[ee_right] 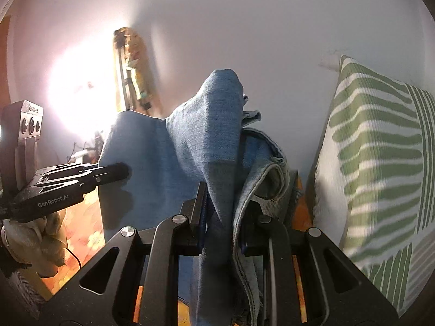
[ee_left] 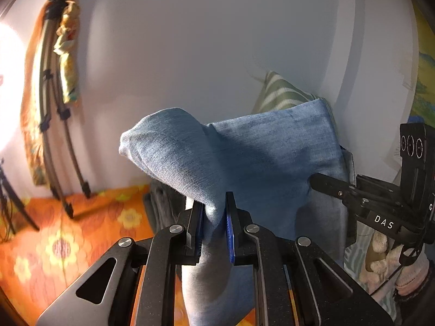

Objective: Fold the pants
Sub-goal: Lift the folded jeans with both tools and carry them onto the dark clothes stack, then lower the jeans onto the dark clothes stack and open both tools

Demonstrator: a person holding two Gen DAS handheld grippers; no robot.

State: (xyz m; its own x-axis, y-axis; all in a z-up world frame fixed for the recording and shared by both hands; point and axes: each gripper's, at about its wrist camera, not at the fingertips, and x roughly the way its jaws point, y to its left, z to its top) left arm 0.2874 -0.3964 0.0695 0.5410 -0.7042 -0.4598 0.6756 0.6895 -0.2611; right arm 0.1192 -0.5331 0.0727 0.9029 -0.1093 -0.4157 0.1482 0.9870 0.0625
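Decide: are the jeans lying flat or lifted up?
Lifted: the jeans hang bunched from the left tool and right tool.

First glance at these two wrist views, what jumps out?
The blue denim pants fill the middle of both views, bunched and held up, with the left gripper and right gripper each shut on a fold. A green-striped pillow stands at right, and an orange floral bedspread lies below left.
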